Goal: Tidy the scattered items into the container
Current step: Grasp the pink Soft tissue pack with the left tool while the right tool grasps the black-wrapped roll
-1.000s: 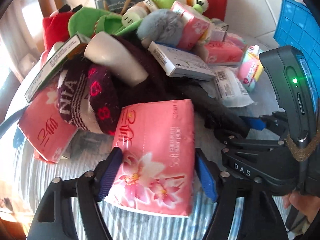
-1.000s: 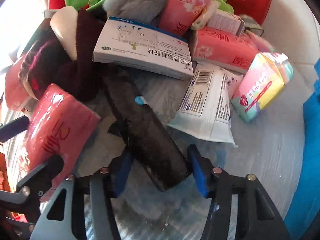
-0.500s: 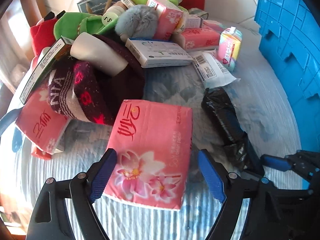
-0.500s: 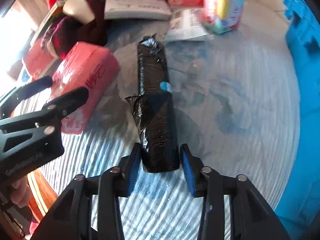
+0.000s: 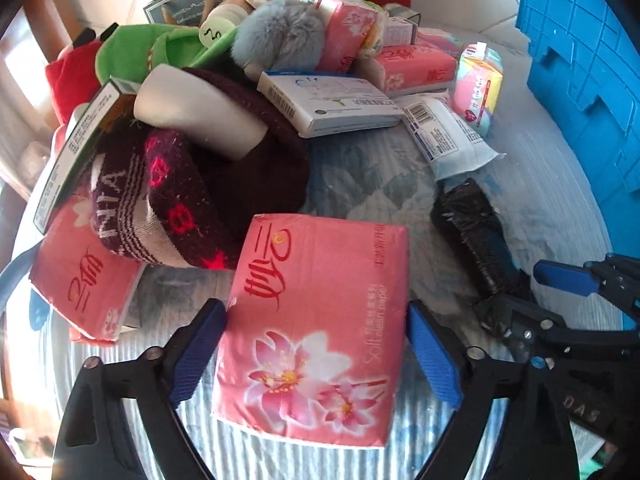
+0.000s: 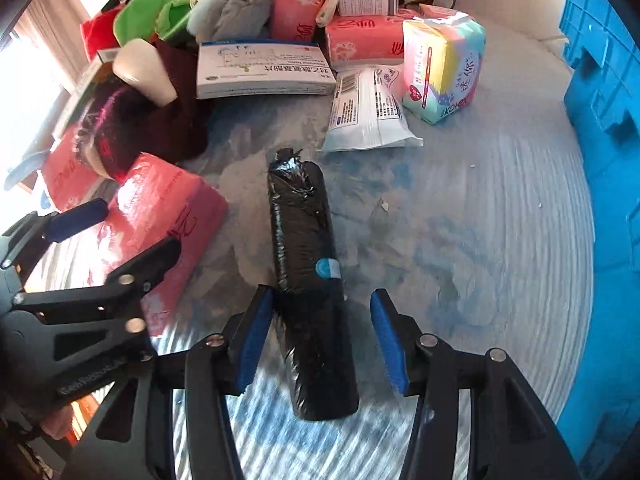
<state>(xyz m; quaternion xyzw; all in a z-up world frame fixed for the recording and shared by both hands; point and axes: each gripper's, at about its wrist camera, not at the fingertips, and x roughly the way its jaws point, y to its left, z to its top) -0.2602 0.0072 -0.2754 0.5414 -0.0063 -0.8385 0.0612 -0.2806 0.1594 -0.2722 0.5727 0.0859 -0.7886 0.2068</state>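
Observation:
A pink tissue pack (image 5: 316,320) lies flat on the striped cloth (image 5: 360,184) between the pads of my left gripper (image 5: 315,340). Its jaws are opening and stand just off the pack's sides. A black plastic-wrapped roll (image 6: 308,280) lies lengthwise between the pads of my right gripper (image 6: 322,320). Those jaws are opening too, with a clear gap at the right pad. The roll (image 5: 472,236) and a right fingertip (image 5: 564,278) also show in the left wrist view. The blue crate (image 6: 600,128) stands at the right edge.
A heap fills the far side: a dark knitted sock (image 5: 192,200), a white medicine box (image 5: 332,104), a white packet (image 6: 368,108), a pastel pack (image 6: 440,68), more pink tissue packs (image 5: 84,280), a grey pompom (image 5: 280,36) and green plush toys (image 5: 132,52).
My left jaws have spread off the pink tissue pack. My right gripper pulled the black roll out of the heap toward the crate side, and its pads have since parted from the roll.

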